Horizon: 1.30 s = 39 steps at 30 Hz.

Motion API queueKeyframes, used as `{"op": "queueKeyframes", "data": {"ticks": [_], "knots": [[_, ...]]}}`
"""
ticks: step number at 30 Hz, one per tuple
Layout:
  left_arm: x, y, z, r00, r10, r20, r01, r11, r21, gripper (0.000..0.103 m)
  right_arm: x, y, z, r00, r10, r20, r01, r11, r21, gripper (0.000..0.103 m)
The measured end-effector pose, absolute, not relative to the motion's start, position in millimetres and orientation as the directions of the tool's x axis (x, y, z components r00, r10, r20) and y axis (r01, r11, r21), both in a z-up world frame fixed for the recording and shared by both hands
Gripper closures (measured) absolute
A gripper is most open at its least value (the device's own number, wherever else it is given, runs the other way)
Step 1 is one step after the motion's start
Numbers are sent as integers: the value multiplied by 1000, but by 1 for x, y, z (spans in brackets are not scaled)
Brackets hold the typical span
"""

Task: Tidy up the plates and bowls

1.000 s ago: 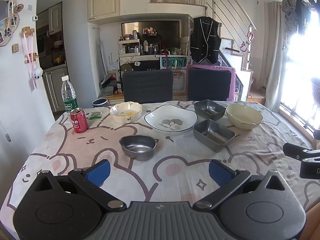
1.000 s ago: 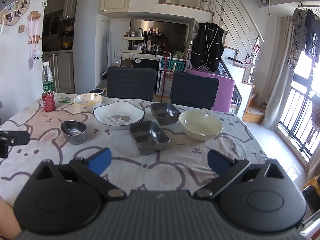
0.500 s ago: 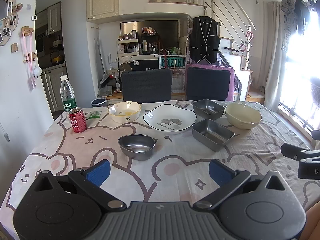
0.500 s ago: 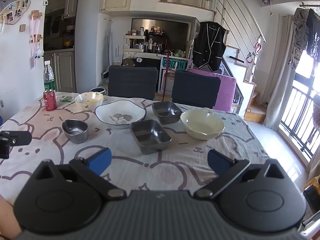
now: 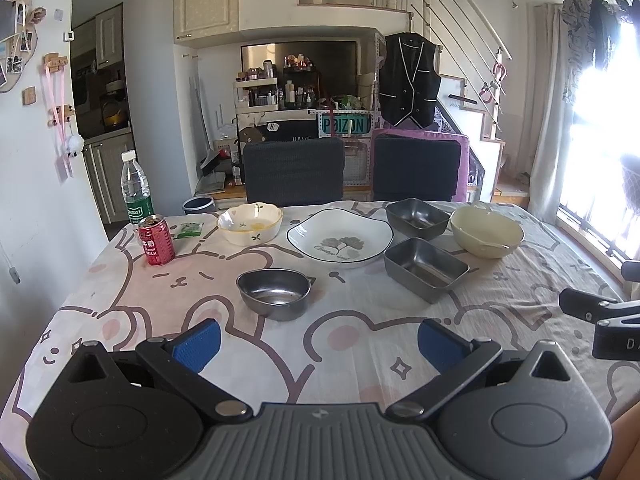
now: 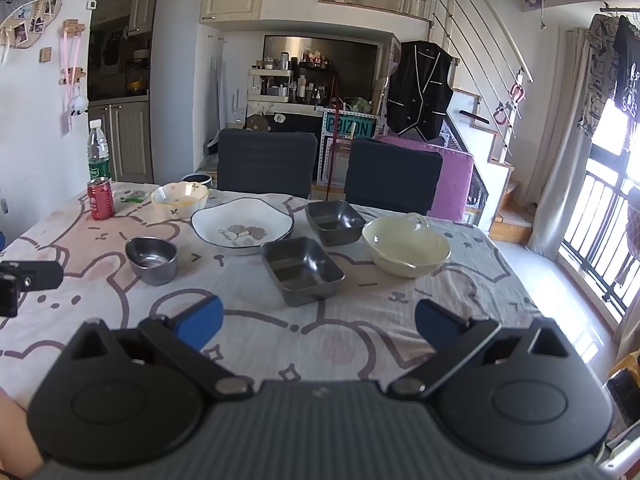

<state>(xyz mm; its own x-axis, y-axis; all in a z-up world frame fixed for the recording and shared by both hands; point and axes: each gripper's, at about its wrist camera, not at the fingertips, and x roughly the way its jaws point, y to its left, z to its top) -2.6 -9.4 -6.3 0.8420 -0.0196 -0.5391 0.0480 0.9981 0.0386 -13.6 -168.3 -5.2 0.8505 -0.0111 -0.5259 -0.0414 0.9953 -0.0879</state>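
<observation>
On the cartoon tablecloth stand a round steel bowl [image 5: 274, 293] [image 6: 152, 259], a white plate with a leaf print [image 5: 340, 242] [image 6: 242, 231], two rectangular steel dishes, one near [image 5: 425, 268] [image 6: 302, 270] and one far [image 5: 417, 218] [image 6: 334, 222], a cream bowl [image 5: 486, 236] [image 6: 406, 245] and a flowered white bowl [image 5: 250, 229] [image 6: 180, 199]. My left gripper [image 5: 318, 346] hovers open over the near table, short of the round steel bowl. My right gripper [image 6: 318, 322] is open too, just short of the near steel dish. Neither holds anything.
A red can [image 5: 156, 240] and a water bottle [image 5: 137, 190] stand at the far left corner beside a green packet [image 5: 187, 230]. Two dark chairs [image 5: 294, 172] line the far side. The right gripper's finger shows at the left view's right edge [image 5: 592, 308].
Both grippers have barely shifted; the dishes sit slightly lower and closer in the right view. Nothing was grasped or moved.
</observation>
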Motion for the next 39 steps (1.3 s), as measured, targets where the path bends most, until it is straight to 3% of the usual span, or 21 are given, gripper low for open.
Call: {"op": "queueKeyframes", "data": {"ticks": [18, 23, 39], "knots": [[36, 3, -4, 820, 7, -572, 28, 998, 52, 0, 14, -168, -3, 826, 25, -563, -80, 994, -74, 0], [69, 10, 10, 820, -43, -571, 68, 997, 22, 0, 45, -178, 6, 814, 74, -576, -113, 993, -32, 0], [206, 18, 13, 847, -38, -530, 42, 999, -4, 0, 212, -195, 8, 845, 221, -486, -225, 973, 51, 0]]}}
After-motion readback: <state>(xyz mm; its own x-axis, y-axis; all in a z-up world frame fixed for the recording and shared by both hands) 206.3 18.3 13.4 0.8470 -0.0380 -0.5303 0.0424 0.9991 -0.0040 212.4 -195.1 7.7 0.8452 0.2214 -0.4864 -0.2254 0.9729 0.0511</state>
